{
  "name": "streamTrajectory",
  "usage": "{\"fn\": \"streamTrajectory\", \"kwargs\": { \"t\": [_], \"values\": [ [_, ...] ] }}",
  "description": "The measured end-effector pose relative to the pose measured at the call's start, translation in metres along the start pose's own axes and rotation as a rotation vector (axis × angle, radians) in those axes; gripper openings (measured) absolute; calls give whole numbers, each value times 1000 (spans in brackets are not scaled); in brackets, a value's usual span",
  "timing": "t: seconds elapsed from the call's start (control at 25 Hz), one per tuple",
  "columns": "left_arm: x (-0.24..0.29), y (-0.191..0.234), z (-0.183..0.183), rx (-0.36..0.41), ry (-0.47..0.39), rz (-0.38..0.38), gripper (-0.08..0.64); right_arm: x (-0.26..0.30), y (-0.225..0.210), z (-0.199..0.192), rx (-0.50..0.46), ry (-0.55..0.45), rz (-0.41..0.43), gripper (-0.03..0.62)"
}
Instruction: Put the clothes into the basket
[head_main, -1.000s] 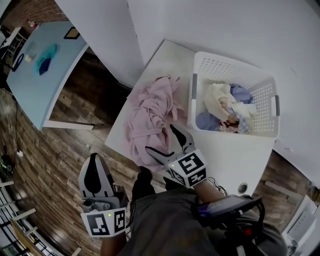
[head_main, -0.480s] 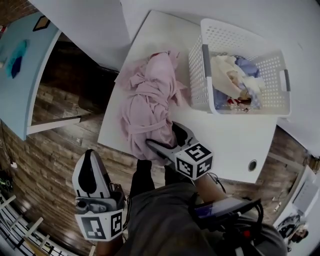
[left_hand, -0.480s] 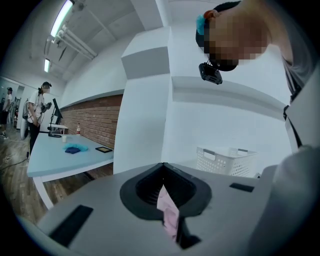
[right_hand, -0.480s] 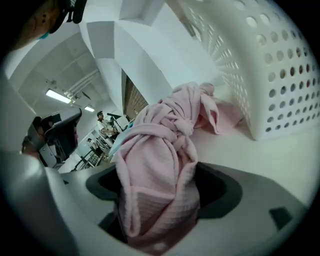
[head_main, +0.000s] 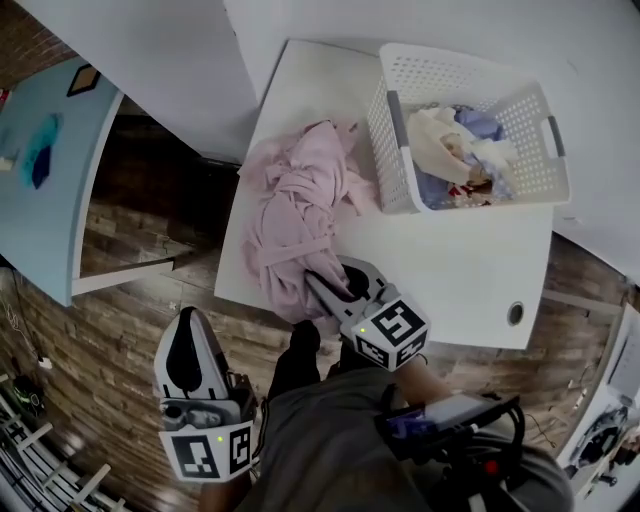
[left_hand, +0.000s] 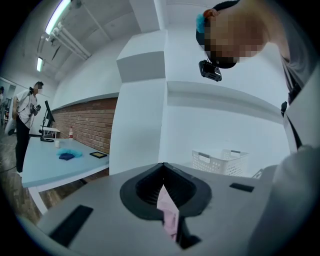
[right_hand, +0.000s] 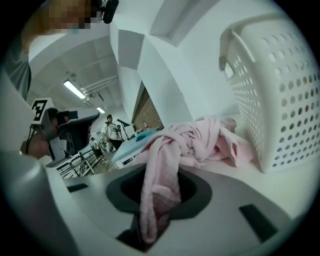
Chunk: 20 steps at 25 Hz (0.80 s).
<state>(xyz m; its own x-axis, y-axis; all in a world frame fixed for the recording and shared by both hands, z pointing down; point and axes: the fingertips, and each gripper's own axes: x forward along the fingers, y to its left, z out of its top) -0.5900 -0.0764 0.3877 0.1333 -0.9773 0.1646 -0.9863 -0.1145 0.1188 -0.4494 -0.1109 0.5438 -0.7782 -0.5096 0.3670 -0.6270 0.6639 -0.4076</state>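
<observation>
At about 7 o'clock in the head view, the left hand-held gripper (head_main: 186, 322) hangs low, off the surface and over the wooden floor. That probably keeps it out of the way while the other one works. Its jaws are together, with a thin pink scrap (left_hand: 169, 215) caught in the seam between them. Whether the scrap is cloth I cannot tell.

Just left of centre, toward 11 o'clock, the pink garment (head_main: 295, 215) lies heaped on the white surface (head_main: 450, 270). Its near end trails to the edge closest to the person, and its far folds lie against the basket's wall. It is the one piece not yet inside, so it is likely the piece to move now.

At 6 o'clock from the heap, the right hand-held gripper (head_main: 328, 272) has taken that trailing near end. This is the easiest part to reach, and a fair spot from which to lift the whole bundle. Its jaws have just been closing and now stand only narrowly apart, pinching a thick fold of the pink cloth that drapes down through the gap.

At 1 o'clock stands the white perforated basket (head_main: 380, 140), upright near the far right corner of the surface. Several pale and blue clothes (head_main: 450, 150) already lie in it. Its open top is beside the heap, so I judge the carry will be short.
</observation>
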Motion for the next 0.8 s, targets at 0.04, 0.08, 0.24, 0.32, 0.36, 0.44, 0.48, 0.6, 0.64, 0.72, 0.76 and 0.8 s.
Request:
{"fn": "streamTrajectory", "kwargs": {
  "t": [0.04,0.08,0.24,0.32,0.36,0.44,0.48,0.6,0.64,0.72,0.76,0.8],
  "values": [
    [0,0,4,5,-12,-4,8,0,4,9,-11,-21,6,104],
    [-1,0,9,8,-27,-8,8,0,7,18,-21,-40,12,104],
    [-5,-4,35,16,-93,-18,8,-2,20,61,-51,-112,40,101],
    [-7,-6,48,21,-122,-15,8,-4,28,84,-58,-148,64,101],
    [-8,-7,54,21,-137,-12,8,-6,33,95,-58,-166,78,101],
    [-11,-8,69,27,-172,-6,8,-9,43,118,-61,-201,109,101],
    [-10,-8,77,34,-193,-4,8,-11,47,131,-66,-220,124,101],
    [-12,-10,95,44,-245,1,8,-20,60,168,-91,-281,161,101],
    [-14,-11,99,44,-258,5,8,-26,63,180,-96,-302,169,101],
    [-18,-12,107,46,-285,10,8,-37,66,203,-102,-347,175,103],
    [-18,-12,112,47,-301,9,8,-43,65,216,-106,-374,170,103],
    [-16,-13,116,48,-316,4,8,-49,62,230,-111,-402,161,103]
  ]
}}
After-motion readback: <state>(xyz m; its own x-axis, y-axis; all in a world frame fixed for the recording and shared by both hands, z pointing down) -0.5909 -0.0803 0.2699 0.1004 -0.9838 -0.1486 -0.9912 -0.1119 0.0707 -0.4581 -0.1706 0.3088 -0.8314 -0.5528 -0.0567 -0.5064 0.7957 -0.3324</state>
